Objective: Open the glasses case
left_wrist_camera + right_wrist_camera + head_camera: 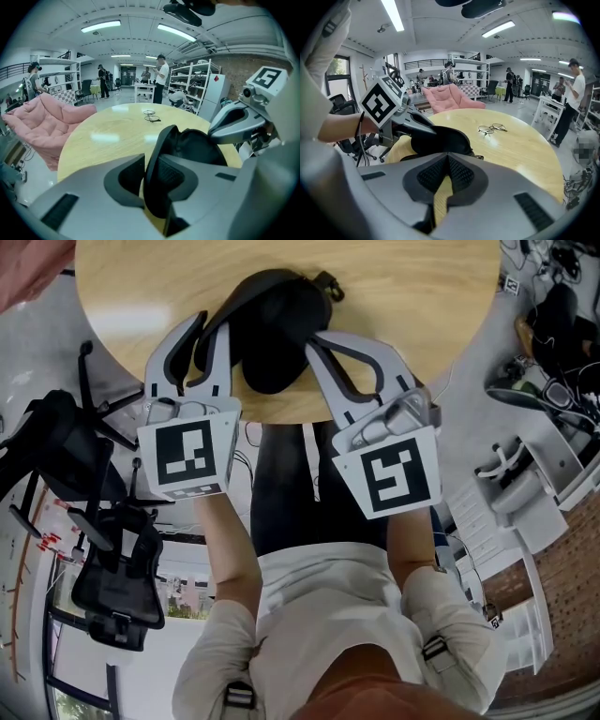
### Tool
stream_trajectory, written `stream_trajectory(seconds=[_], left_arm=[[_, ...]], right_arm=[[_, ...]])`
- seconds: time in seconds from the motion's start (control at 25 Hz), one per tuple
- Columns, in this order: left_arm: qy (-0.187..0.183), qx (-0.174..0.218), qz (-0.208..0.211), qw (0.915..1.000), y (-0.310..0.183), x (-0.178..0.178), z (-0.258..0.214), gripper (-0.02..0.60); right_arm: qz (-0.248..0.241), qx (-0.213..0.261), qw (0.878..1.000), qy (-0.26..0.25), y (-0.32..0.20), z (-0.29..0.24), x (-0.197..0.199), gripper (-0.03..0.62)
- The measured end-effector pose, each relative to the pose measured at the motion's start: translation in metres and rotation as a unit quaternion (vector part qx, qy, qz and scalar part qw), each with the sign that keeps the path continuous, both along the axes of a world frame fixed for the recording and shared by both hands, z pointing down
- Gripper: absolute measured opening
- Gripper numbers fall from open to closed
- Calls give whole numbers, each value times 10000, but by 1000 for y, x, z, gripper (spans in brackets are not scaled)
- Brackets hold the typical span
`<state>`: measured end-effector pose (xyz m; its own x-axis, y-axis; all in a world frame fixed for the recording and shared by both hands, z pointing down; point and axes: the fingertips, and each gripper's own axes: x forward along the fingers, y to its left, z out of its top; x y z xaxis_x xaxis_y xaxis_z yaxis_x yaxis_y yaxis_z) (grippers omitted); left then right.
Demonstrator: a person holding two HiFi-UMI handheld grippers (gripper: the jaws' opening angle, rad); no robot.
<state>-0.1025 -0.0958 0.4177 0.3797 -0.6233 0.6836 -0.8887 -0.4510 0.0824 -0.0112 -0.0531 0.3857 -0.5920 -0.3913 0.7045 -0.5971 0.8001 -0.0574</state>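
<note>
One glasses case (277,334), lid (164,140) tight in left tongs (147,171), right tongs (449,159) shut, empty, alongside.

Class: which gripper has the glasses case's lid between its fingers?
The left gripper: the raised black lid stands clamped between its fingers. The right gripper has its fingers closed together next to the case, with nothing between them.

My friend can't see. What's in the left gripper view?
The left gripper pinches the raised lid of a black glasses case on a round wooden table. A pair of glasses lies farther back, with people and shelves beyond.
</note>
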Motion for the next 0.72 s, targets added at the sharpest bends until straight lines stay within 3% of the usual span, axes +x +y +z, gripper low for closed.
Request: stream_trajectory(seconds=[0.2, 0.4, 0.6, 0.72], left_arm=[[-292, 92, -68, 9995, 1, -1, 1, 78], [-454, 125, 91, 9989, 1, 6, 8, 84], [-316, 475, -70, 9983, -2, 6, -5, 91], [-99, 607, 27, 9981, 0, 15, -19, 163]], right_arm=[[252, -118, 9995, -132, 3, 5, 6, 18], [319, -165, 9992, 183, 11, 16, 17, 18], [392, 68, 9992, 68, 7, 9, 10, 18], [393, 179, 9991, 50, 8, 5, 8, 20]])
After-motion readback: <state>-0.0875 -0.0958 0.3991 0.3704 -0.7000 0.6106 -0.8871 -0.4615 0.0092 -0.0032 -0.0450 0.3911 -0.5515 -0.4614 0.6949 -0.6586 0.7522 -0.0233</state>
